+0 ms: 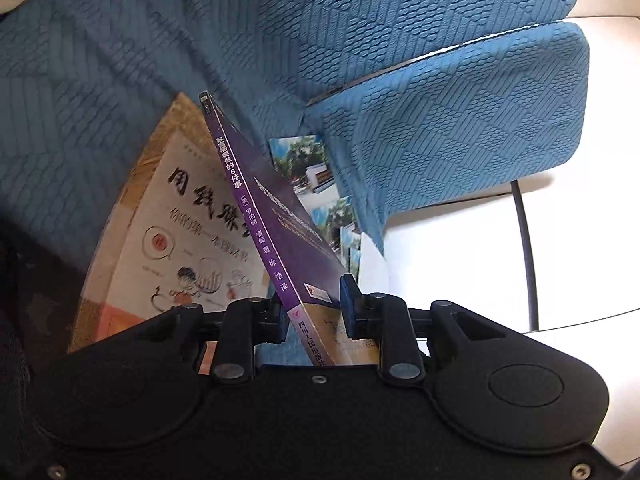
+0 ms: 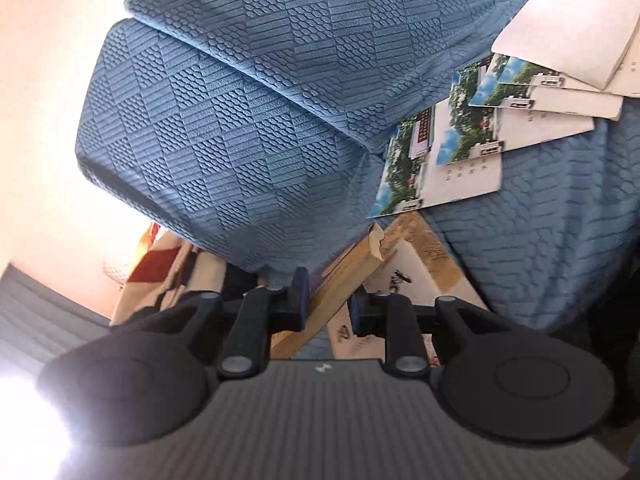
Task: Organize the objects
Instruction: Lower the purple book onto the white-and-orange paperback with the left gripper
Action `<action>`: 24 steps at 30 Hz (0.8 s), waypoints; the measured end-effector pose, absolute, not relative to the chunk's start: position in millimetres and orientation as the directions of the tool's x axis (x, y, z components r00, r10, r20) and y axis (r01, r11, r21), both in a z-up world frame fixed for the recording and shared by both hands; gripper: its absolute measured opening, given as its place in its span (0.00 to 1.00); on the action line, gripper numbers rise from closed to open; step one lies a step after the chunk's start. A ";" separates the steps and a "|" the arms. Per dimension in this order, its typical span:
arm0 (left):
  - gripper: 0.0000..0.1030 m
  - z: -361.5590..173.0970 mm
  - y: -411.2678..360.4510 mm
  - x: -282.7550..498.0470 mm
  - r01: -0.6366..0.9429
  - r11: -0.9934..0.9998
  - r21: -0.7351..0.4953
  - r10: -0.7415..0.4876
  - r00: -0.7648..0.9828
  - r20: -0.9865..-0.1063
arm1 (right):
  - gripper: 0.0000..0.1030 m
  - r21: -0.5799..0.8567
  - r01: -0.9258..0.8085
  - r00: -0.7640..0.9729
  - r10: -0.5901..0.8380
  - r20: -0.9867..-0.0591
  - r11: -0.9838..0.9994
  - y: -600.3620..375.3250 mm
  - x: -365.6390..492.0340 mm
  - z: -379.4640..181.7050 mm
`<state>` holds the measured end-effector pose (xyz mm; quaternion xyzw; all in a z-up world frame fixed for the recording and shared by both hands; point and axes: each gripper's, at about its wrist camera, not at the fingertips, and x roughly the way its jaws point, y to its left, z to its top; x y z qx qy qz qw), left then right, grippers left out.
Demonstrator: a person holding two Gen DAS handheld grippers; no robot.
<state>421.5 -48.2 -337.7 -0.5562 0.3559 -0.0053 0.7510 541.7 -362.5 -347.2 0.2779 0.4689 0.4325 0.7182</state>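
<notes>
Purple book (image 1: 276,236) and tan book (image 2: 340,284) over blue sofa (image 1: 360,40)

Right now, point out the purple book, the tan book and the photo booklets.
purple book (image 1: 256,220), left wrist view, on its spine.
tan book (image 1: 188,216), left wrist view, on its front cover.
photo booklets (image 2: 464,148), right wrist view, on a cover.

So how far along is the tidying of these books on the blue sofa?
Nothing looks stacked yet. In hand: the left hand-held gripper holds a purple book upright, and the right hand-held gripper grips a tan book. Still left: several photo booklets lie fanned loosely across the sofa.
</notes>
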 end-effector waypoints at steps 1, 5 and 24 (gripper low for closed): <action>0.24 -341.7 -48.9 419.1 -0.393 0.379 -0.838 -0.405 0.744 -0.532 | 0.23 0.799 -0.371 0.188 0.881 -0.435 0.474 -364.0 539.0 -349.5; 0.26 -356.9 -51.6 411.4 -0.411 0.365 -0.835 -0.412 0.733 -0.541 | 0.23 0.777 -0.391 0.191 0.870 -0.455 0.493 -369.5 531.0 -358.4; 0.39 -380.0 -51.3 396.9 -0.520 0.388 -0.761 -0.404 0.646 -0.647 | 0.42 0.738 -0.428 0.032 0.825 -0.565 0.522 -379.8 517.4 -378.7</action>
